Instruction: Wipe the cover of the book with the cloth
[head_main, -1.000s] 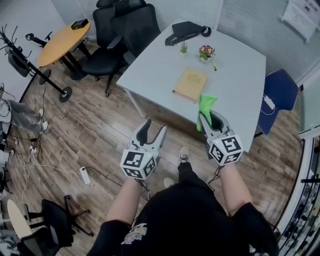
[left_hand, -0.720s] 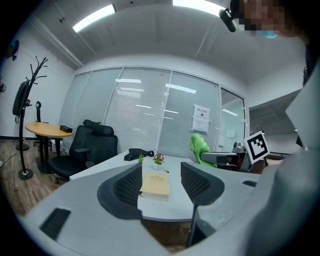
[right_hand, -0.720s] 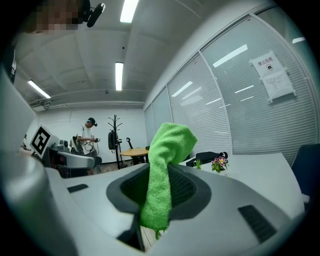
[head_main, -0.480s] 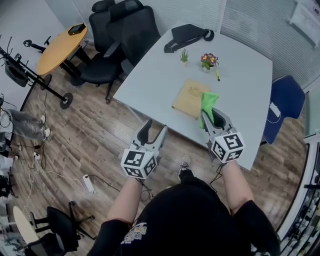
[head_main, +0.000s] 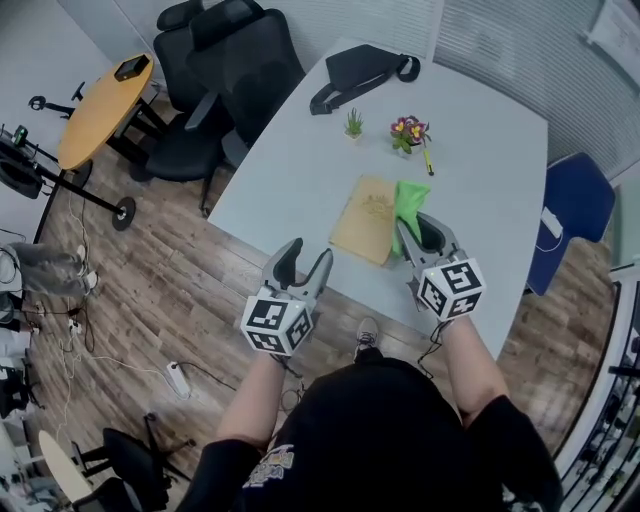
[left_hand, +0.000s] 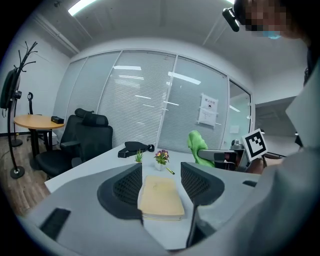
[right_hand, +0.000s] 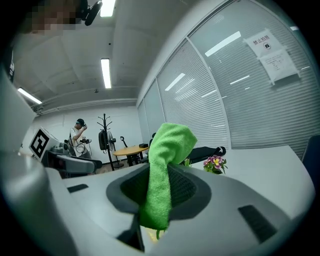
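My left tool (head_main: 307, 256) hangs wide and empty just short of the tabletop (head_main: 290, 150), so nothing pins the book (head_main: 366, 218) lying flat near that edge, and a hard stroke could shove it off. My right tool (head_main: 423, 230) pinches the cloth (head_main: 408, 203) above the book's right side, and I judge the loose fold may slip free.
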